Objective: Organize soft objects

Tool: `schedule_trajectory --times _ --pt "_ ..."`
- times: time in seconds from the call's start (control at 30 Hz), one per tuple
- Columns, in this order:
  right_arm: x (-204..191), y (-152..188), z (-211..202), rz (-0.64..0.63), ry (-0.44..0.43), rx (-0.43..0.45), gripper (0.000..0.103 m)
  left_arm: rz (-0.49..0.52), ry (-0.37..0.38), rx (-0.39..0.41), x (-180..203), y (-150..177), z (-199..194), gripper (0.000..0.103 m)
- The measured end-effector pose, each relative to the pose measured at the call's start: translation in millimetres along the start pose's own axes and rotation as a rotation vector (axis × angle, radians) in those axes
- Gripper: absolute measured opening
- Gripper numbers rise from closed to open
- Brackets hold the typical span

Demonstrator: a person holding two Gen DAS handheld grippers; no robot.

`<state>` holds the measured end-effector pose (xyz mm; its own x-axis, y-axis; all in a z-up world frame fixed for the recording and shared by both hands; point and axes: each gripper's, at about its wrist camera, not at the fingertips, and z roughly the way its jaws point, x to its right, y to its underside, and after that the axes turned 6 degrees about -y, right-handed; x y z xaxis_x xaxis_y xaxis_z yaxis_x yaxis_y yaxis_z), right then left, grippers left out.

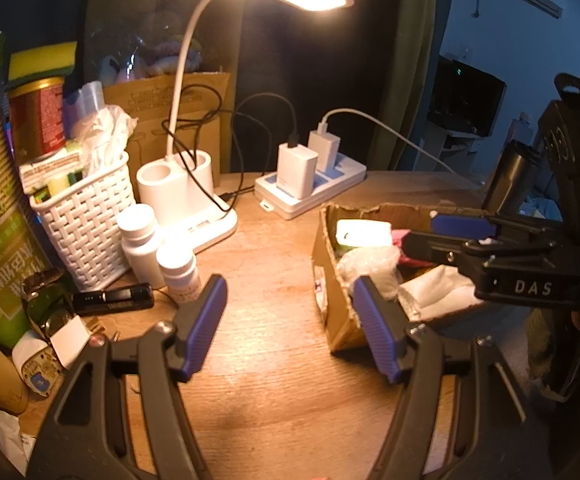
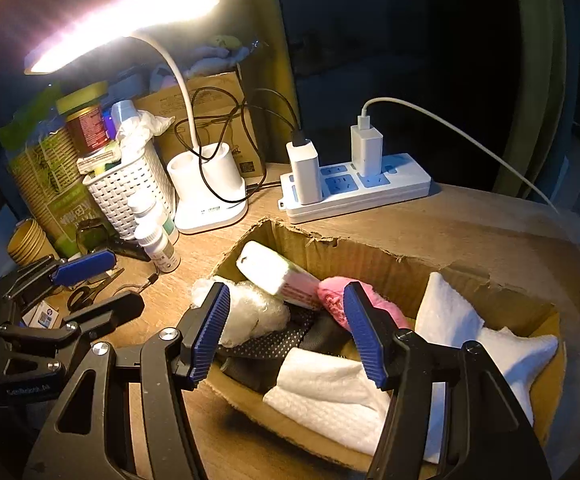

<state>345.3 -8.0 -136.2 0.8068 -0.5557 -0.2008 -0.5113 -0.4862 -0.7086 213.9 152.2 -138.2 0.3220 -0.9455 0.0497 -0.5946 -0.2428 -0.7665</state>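
Observation:
A torn cardboard box (image 2: 370, 256) sits on the wooden table and holds soft things: white folded cloths (image 2: 330, 392), a pink fluffy item (image 2: 330, 296), a bubble-wrap wad (image 2: 257, 312), a dark dotted cloth (image 2: 273, 344) and a white tissue pack (image 2: 273, 268). My right gripper (image 2: 290, 336) is open and empty, hovering over the box's near edge. My left gripper (image 1: 290, 328) is open and empty above the bare table, left of the box (image 1: 330, 280). The right gripper (image 1: 430, 236) shows over the box in the left wrist view. The left gripper (image 2: 101, 280) shows at the left of the right wrist view.
A lit desk lamp (image 2: 205, 196), a white woven basket (image 2: 125, 192), pill bottles (image 1: 141, 240), a power strip with chargers and cables (image 2: 354, 192), paper cups (image 2: 29, 240), scissors (image 2: 85, 292) and tins crowd the left and back of the table.

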Motion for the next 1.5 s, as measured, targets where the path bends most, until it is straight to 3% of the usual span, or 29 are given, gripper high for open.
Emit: schedule_trajectory --times 0.4,1.5 --pt "-9 13 -38 -0.009 0.023 0.042 0.062 0.011 -0.008 0.056 13 0 -31 0.067" --pt "-12 82 -179 0.021 0.160 0.220 0.062 0.086 0.087 0.214 86 19 -129 0.069"
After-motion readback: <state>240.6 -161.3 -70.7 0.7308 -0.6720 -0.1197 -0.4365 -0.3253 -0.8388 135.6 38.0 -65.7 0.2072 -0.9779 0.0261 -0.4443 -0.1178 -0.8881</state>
